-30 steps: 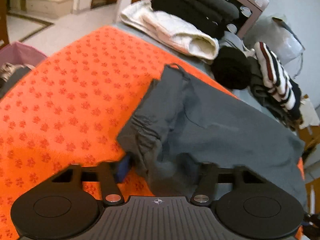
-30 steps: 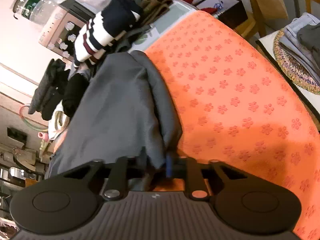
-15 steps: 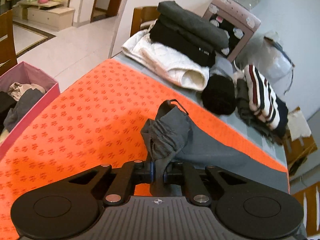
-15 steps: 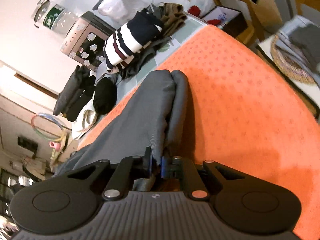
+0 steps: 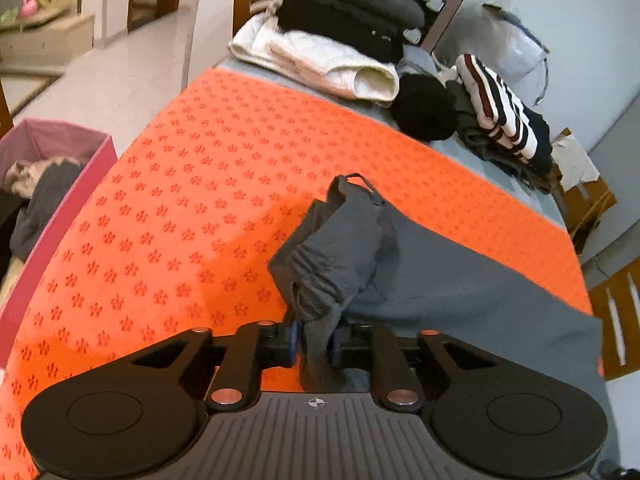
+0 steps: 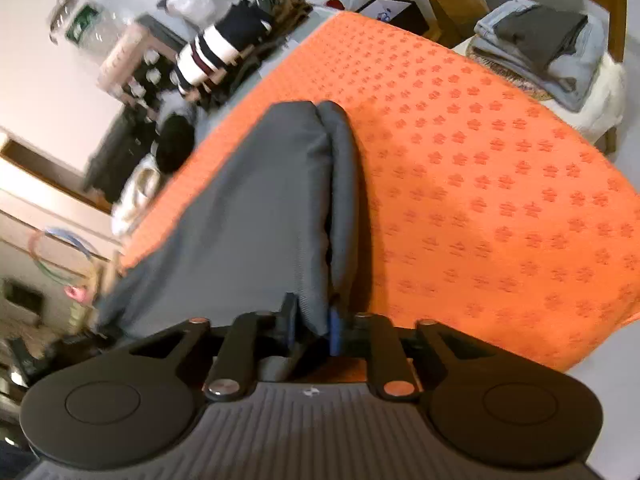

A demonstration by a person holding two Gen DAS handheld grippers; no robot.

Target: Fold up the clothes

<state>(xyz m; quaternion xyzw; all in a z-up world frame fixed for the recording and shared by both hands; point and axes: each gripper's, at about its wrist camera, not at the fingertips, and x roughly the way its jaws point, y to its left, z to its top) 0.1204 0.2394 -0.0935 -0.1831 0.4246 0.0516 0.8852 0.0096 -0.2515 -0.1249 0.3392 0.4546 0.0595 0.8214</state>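
Each hand-held gripper, left (image 5: 314, 344) and right (image 6: 314, 330), is opening around the grey pants (image 5: 420, 280). Only the left view shows a pink box (image 5: 60, 216).

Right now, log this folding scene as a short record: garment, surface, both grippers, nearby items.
garment: grey trousers, partly folded, lying on the cloth
surface: orange flowered cloth over the table
left gripper: opening, waistband end between the fingers
right gripper: opening, folded edge of the trousers between the fingers
nearby: striped sweater, white quilted garment, pink bin
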